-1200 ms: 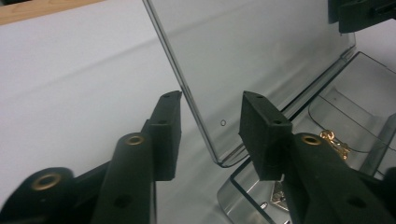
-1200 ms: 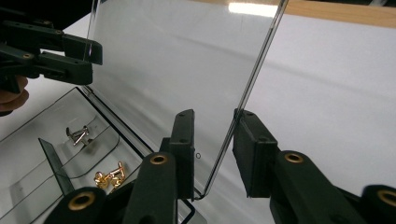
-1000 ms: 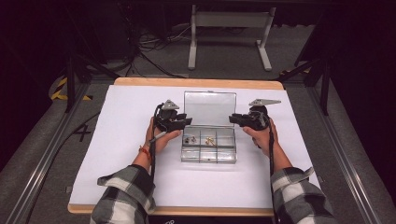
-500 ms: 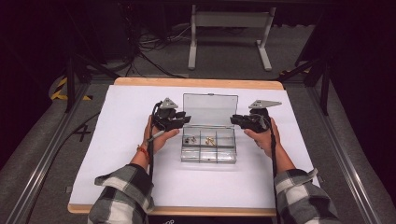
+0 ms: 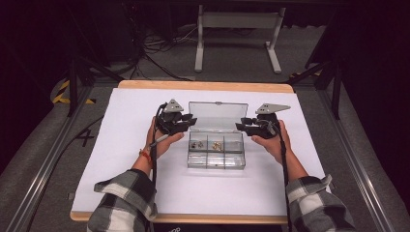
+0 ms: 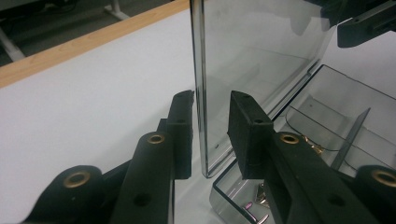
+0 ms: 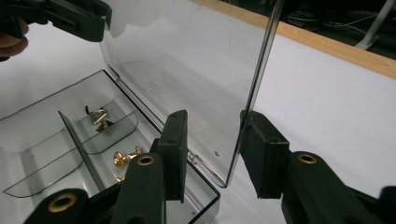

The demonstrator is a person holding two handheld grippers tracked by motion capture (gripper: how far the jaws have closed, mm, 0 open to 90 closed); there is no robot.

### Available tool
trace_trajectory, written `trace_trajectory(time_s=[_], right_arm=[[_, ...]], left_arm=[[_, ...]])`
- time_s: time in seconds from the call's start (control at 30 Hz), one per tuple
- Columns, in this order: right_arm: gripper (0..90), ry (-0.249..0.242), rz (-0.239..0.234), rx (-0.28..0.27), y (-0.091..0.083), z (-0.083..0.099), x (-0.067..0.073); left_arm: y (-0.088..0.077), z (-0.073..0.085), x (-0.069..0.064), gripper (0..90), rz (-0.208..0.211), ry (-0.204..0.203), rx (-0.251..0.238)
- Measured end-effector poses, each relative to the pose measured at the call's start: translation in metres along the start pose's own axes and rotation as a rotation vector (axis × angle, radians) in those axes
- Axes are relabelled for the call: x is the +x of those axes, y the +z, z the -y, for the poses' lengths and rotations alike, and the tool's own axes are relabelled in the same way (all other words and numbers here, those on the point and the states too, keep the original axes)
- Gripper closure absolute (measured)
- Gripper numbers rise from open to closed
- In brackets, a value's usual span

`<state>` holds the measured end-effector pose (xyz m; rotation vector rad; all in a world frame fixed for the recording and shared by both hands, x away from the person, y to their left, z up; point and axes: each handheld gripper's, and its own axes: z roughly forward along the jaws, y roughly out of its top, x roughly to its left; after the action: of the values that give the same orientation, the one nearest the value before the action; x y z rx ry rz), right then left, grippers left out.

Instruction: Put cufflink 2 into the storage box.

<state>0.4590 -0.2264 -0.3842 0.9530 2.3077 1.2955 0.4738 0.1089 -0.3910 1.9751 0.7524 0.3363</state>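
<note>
Since 1 s ago neither hand has shifted much, but jaws changed: our L gripper (image 5: pixel 191 120) has just been closing and our R gripper (image 5: pixel 239 126) just opening, each w/ an edge of the lid (image 5: pixel 217 114) between its pads. L of box (image 5: pixel 216 162): L jaws straddle the lid's side edge, gaps visible both sides, so not clamped. R of box: R jaws also stand off the edge, released. We judge the lid now stands open unaided. Box sits mid-table (image 5: pixel 116 145), clear plastic w/ dividers; brass bits (image 5: pixel 216 144) in rear compartments.
</note>
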Motion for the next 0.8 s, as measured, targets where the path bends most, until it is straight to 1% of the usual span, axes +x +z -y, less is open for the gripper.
trace_trajectory(time_s=[0.1,0.37,0.57,0.63,0.8], right_arm=[[62.5,-0.017,0.012,0.004,-0.001,-0.002,0.003],[63.7,-0.029,0.014,-0.021,-0.006,-0.005,0.006],[64.7,-0.045,0.014,-0.031,-0.010,-0.007,0.009],[65.8,-0.052,0.019,-0.034,-0.012,-0.007,0.010],[70.3,-0.063,0.021,-0.049,-0.016,-0.008,0.012]], left_arm=[[-0.004,-0.001,-0.001,72.3,-0.004,0.016,0.004],[-0.010,0.000,-0.003,73.1,-0.002,0.031,-0.007],[-0.013,0.001,-0.006,74.9,0.004,0.053,0.002],[-0.014,0.001,-0.007,76.8,0.017,0.073,0.014],[-0.017,0.002,-0.008,77.7,0.014,0.082,0.009]])
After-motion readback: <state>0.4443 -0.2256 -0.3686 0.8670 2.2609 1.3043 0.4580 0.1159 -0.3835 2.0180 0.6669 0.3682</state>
